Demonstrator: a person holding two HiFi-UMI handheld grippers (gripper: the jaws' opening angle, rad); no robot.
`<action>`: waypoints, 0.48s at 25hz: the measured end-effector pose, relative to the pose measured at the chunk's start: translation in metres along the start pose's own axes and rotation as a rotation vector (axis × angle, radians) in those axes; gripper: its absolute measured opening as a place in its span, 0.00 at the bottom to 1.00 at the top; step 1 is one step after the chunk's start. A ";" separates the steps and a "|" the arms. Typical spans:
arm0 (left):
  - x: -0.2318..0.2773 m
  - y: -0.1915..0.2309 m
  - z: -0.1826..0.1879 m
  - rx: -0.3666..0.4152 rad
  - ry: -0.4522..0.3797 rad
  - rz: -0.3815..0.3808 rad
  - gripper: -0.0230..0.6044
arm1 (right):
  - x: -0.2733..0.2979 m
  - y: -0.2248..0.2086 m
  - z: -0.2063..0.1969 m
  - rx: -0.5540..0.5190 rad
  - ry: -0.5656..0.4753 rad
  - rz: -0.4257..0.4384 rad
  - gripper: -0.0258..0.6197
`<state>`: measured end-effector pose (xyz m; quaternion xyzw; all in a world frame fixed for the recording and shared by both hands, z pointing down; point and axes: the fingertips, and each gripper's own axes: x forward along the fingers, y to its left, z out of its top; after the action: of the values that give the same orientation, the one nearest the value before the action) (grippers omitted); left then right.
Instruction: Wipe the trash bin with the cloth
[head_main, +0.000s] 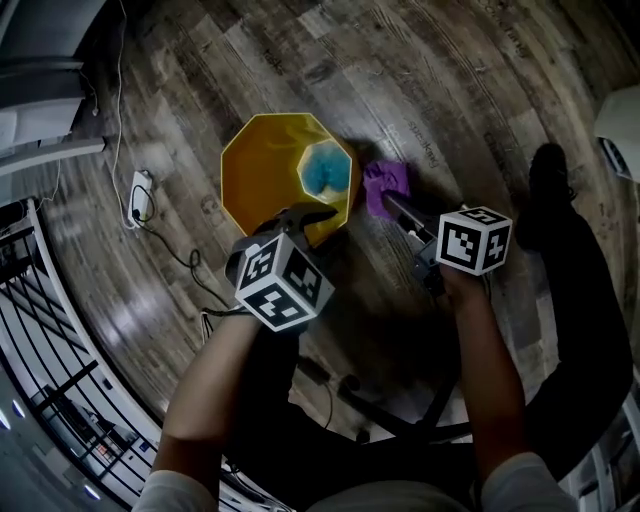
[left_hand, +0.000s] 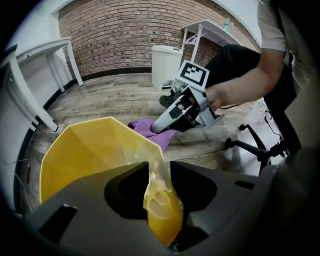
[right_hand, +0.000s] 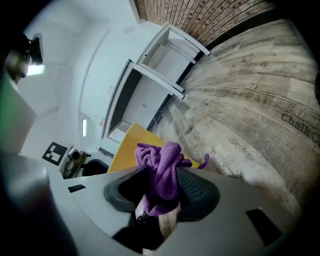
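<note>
The left gripper (left_hand: 160, 169) points steeply down, its 2 jaws parted on either side of the near rim of the yellow 8-sided plastic trash bin (head_main: 262, 172); the wall stands between them, not clamped. The right gripper (right_hand: 162, 172) is clenched on a bunched purple knitted cloth (right_hand: 161, 159), which bulges above the jaws.

The bin stands on the wooden plank floor (head_main: 450, 90), long axis about upright and mouth facing up; a blue patch (head_main: 322, 172) shows deep inside. In the head view the cloth sits just beside the bin's right edge, outside the mouth; whether it touches the wall I cannot tell.

Bare planks lie open beyond the bin. A white power strip (head_main: 140, 196) with cables lies to its left, and a black chair base (head_main: 400, 415) stands near the person.
</note>
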<state>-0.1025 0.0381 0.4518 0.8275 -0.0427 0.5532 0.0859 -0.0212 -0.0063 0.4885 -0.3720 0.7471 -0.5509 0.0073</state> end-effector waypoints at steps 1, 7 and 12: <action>0.001 0.002 -0.002 0.001 0.009 0.006 0.23 | -0.002 0.007 0.003 0.006 -0.001 0.033 0.30; 0.004 0.004 0.000 -0.031 0.007 -0.016 0.12 | -0.006 0.048 0.023 0.038 -0.020 0.172 0.30; 0.007 0.014 0.010 -0.161 -0.023 -0.006 0.11 | -0.010 0.068 0.041 -0.009 -0.055 0.218 0.30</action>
<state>-0.0935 0.0231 0.4557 0.8245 -0.0852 0.5380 0.1533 -0.0338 -0.0263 0.4125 -0.3035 0.7852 -0.5329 0.0859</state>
